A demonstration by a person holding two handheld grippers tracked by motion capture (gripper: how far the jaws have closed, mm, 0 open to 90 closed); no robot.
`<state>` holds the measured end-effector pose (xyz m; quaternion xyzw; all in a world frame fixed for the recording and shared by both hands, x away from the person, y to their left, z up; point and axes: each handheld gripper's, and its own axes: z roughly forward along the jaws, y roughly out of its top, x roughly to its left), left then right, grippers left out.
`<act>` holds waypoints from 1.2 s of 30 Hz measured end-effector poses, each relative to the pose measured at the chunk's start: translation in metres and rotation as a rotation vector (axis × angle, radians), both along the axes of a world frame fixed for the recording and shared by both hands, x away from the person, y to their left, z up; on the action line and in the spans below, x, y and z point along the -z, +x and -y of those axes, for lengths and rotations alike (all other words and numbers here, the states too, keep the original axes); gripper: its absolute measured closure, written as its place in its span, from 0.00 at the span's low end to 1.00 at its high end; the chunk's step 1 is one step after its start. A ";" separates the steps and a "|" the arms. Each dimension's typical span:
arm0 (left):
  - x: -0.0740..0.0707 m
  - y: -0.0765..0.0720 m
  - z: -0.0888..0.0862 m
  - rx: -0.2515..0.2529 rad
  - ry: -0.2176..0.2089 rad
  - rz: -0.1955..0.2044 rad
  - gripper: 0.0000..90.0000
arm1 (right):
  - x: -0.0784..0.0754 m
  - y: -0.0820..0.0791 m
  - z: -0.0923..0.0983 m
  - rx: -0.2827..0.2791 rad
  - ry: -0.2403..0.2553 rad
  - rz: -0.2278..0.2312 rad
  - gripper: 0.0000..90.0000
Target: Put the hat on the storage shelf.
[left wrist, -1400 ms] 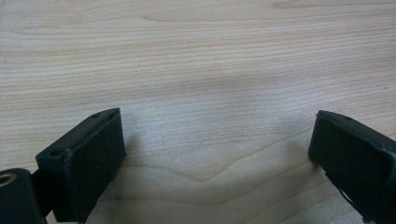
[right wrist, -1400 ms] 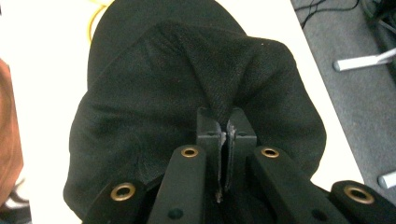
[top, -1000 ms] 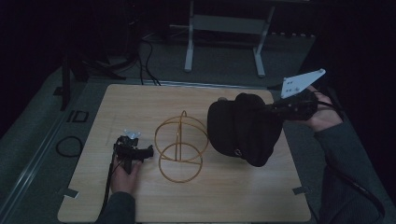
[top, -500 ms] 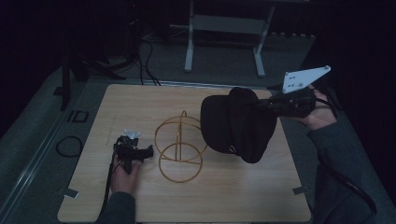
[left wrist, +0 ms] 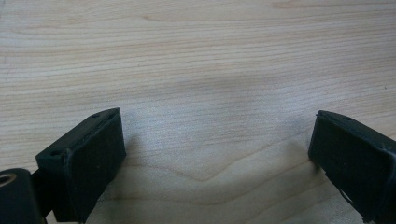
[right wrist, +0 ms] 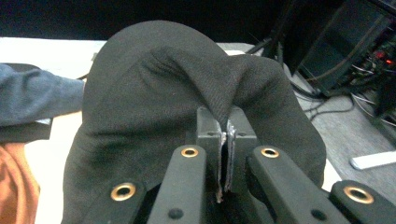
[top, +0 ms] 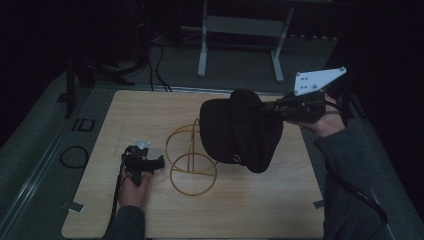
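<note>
Just ahead of the right hand-held gripper (top: 280, 107), a black cap (top: 240, 132) hangs in the air above the table (top: 250, 210), pinched by a fold of its crown cloth between the nearly closed jaws, as the right gripper view shows (right wrist: 224, 140). Below and beside the cap stands a gold wire stand (top: 192, 150), its top loop close to the cap's near edge. The grip takes only a thin ridge of fabric, so the cloth may slip out if the cap swings or snags on the wire. A low pass could also catch the loop and tip the light stand over. The left hand-held gripper (top: 157, 162) rests on the table beside the stand's base, jaws wide apart and empty (left wrist: 215, 154), so nothing steadies the stand.
</note>
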<state>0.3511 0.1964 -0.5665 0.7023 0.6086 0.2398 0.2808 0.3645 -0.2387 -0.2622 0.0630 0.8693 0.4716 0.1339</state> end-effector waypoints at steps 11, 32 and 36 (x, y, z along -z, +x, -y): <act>0.000 0.000 0.000 -0.001 0.001 0.000 0.04 | -0.007 0.001 -0.028 -0.065 0.025 0.002 0.96; 0.000 0.000 0.001 -0.007 -0.001 0.001 0.04 | -0.034 -0.005 -0.102 -0.166 -0.037 0.036 0.96; 0.000 0.000 0.001 -0.007 -0.001 0.001 0.04 | -0.037 -0.007 -0.121 -0.178 -0.056 0.037 0.96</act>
